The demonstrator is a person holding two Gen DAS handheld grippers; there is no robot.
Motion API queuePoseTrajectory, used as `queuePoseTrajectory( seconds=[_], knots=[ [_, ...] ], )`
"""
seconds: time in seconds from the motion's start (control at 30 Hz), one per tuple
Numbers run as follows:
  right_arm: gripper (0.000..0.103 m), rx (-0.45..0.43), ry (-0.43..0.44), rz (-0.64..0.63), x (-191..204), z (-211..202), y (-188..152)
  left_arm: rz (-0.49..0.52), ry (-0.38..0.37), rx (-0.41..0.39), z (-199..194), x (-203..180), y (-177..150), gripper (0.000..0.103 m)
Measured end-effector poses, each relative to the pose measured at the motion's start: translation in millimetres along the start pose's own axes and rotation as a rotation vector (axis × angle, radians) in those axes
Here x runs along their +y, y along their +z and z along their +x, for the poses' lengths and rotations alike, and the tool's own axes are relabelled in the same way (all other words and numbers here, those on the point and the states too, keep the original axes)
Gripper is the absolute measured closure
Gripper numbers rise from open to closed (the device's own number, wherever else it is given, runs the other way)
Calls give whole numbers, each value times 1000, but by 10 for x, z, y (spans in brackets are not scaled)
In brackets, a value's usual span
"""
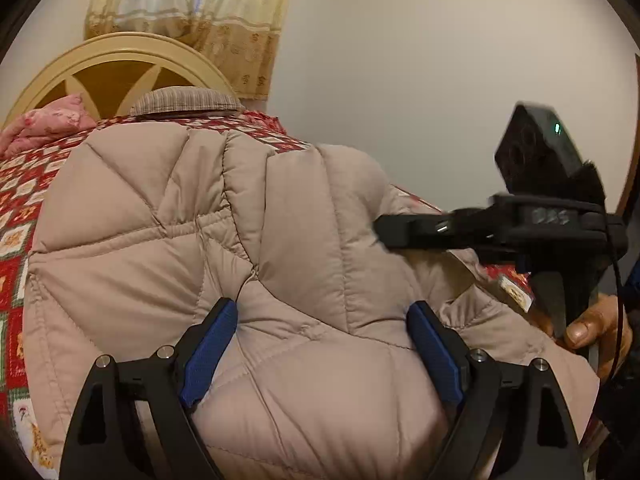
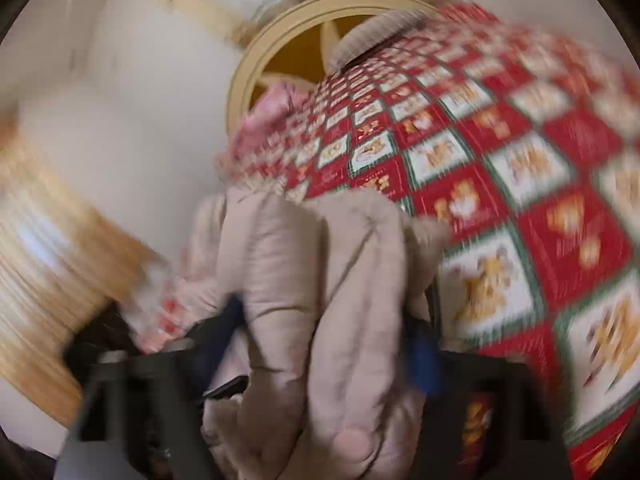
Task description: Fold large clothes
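A beige quilted puffer jacket lies bunched on the bed. My left gripper has its blue pads wide apart with a thick fold of the jacket bulging between them. The right gripper shows in the left wrist view at the jacket's right edge, held by a hand. In the blurred right wrist view, my right gripper has a bunch of the jacket between its fingers; how tightly it grips is hard to tell.
The bed has a red, white and green patchwork cover. A cream headboard, a pink pillow and a striped grey pillow stand at its head. A yellow curtain hangs behind. A plain wall lies right.
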State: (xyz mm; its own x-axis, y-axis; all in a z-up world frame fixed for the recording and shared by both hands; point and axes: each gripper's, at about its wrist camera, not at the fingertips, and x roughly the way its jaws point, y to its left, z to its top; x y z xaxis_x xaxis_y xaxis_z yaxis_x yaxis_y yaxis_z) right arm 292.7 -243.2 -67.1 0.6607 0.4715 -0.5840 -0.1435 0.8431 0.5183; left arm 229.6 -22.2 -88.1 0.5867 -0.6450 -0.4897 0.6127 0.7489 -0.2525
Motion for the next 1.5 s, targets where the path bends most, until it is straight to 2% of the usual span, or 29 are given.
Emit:
queuePoseTrajectory(
  seconds=[0.1,0.2,0.27,0.37,0.43,0.8,0.93,0.97,1.03,1.1,1.17,1.27,1.33,1.43,1.5],
  knots=[
    [70,34,-47,-116,206,62,103,-36,15,-24,-27,101,-18,17],
    [71,53,-85,-186,235,249,87,-65,46,-35,-20,169,-19,17],
    [69,74,-57,-148,27,475,32,-82,65,-27,14,209,-11,16],
    [65,69,63,3,-404,740,-85,-86,81,-8,126,261,34,15],
    [65,54,98,56,-486,770,-168,-81,65,-3,191,277,38,15],
    [66,5,73,89,-496,592,-350,-52,65,39,333,266,115,14],
    [66,-2,73,96,-480,570,-364,-96,3,113,120,257,272,13],
    [66,-5,73,100,-485,555,-371,-128,-9,109,-35,290,345,13],
    [66,-11,74,106,-489,540,-377,-137,-5,44,-355,361,493,13],
    [66,-18,76,110,-488,536,-380,-96,54,-35,-619,466,672,13],
    [66,-23,75,112,-483,525,-393,-91,133,-62,-656,641,847,13],
    [66,-38,70,119,-474,476,-443,-198,198,-41,-341,1032,1041,13],
    [65,-46,67,125,-468,460,-469,-256,236,22,-6,1207,1008,13],
    [65,-55,70,127,-465,436,-500,-280,291,148,458,1330,708,13],
    [65,-60,86,136,-486,432,-512,-312,276,117,487,1392,581,10]
  ],
)
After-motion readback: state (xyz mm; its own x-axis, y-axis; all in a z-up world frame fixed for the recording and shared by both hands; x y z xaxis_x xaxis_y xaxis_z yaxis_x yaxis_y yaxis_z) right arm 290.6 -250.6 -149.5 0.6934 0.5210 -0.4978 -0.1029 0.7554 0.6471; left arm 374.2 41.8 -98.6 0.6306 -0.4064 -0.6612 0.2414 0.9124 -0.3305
